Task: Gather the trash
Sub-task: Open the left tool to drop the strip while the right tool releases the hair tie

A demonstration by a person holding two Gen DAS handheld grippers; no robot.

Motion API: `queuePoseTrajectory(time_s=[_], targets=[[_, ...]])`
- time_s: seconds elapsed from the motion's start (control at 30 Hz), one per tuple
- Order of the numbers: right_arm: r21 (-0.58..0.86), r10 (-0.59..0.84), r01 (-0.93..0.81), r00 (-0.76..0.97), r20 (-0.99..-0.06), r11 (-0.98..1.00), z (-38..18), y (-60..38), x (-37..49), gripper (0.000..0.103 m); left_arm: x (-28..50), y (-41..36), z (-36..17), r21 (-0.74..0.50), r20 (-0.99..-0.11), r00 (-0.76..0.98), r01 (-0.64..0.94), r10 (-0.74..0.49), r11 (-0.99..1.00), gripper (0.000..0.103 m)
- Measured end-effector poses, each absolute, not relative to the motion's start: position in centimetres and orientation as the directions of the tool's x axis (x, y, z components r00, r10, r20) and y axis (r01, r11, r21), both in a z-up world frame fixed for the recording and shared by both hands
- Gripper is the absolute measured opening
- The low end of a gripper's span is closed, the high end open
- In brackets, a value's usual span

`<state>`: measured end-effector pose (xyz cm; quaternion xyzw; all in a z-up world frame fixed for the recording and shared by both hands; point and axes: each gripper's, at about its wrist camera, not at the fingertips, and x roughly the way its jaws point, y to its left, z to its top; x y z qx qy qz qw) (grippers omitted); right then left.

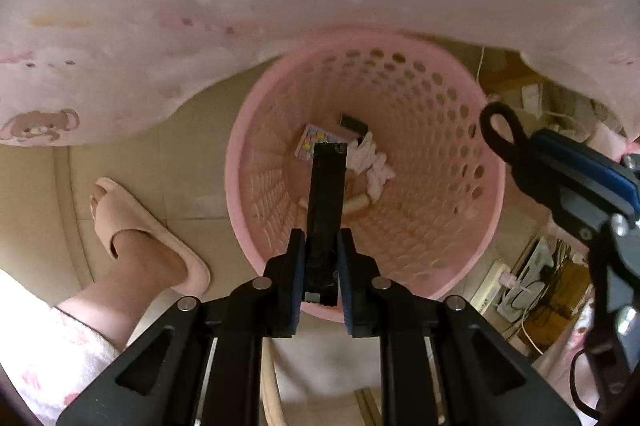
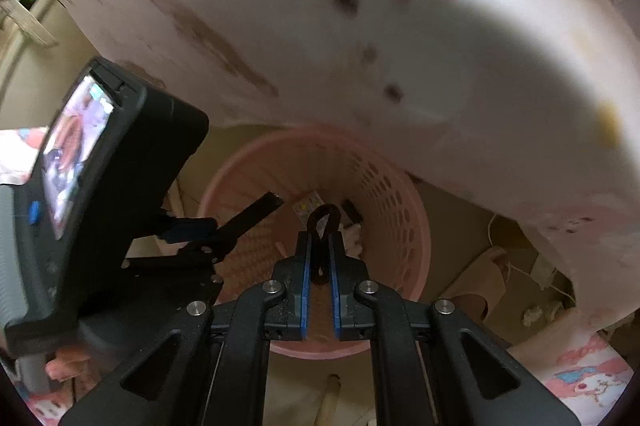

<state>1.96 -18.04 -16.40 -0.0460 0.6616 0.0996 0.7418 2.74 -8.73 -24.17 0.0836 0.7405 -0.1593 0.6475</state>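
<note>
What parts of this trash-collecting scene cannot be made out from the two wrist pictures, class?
- Left wrist view: the strip held in the left claw covers part of the basket floor.
- Right wrist view: what the black loop in the right claw is; its lower end sits between the pads.
- Right wrist view: the cloth above is blurred; its print is unreadable.
- Both views: the small card in the basket is too small to read.

- The pink basket (image 1: 460, 129) is looked down into closely from the left wrist.
- From 3 o'clock, the same basket (image 2: 400, 193) is viewed downward — shared by both.
</note>
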Motion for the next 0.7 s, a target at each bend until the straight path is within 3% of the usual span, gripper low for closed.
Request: queuePoseTrajectory(time_s=[0.3,0.5,0.7], targets=[[0.015,0.02,-0.177,0.027,-0.999,0.984,-20.1,-18.1,3.0,0.009,2.8,-8.0,-26.2,-0.138,-0.975,-0.209,0.291,-0.078,0.947,0.017],[0.029,0.032,-0.141,0.02,-0.999,0.99,-19.7,-18.8,2.9,0.026,2.8,-8.1,-25.8,-0.114,-0.981,-0.186,0.297,-0.06,0.948,0.019],[0.02,0.024,-0.144,0.026,-0.999,0.989,-19.1,-18.8,2.3,0.027,2.9,-7.9,-25.5,-0.102,-0.983,-0.174,0.291,-0.052,0.951,0.03]])
